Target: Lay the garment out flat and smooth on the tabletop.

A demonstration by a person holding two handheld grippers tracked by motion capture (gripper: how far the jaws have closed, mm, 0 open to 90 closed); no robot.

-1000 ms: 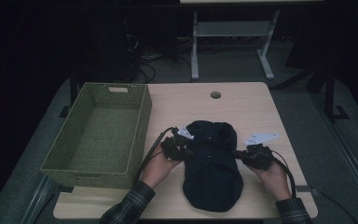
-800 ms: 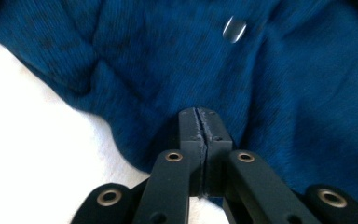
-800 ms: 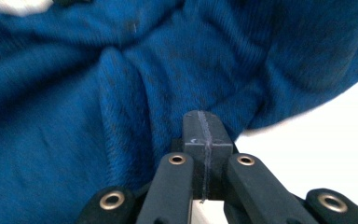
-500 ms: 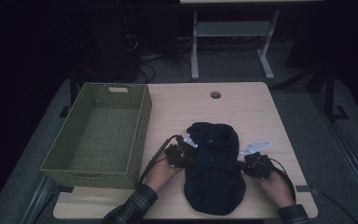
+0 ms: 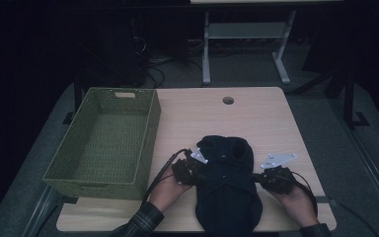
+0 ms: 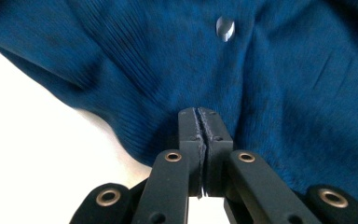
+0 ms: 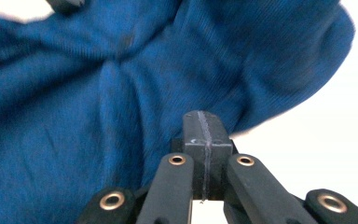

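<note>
In the high view, a dark blue knitted garment is seen lying bunched on the near part of the light wooden counter, right of a green woven rectangular basket that stands on the counter's left side. The left gripper is held against the garment's left edge and the right gripper against its right edge, each grasped by a hand. A round hole is set in the counter beyond the garment.

In the left gripper view, the jaws are pressed together at the garment's ribbed edge; whether cloth is pinched cannot be told. A small pale button is sewn farther up the garment.

In the right gripper view, the jaws are likewise pressed together against a fold of the garment, with the pale counter to the right.
</note>
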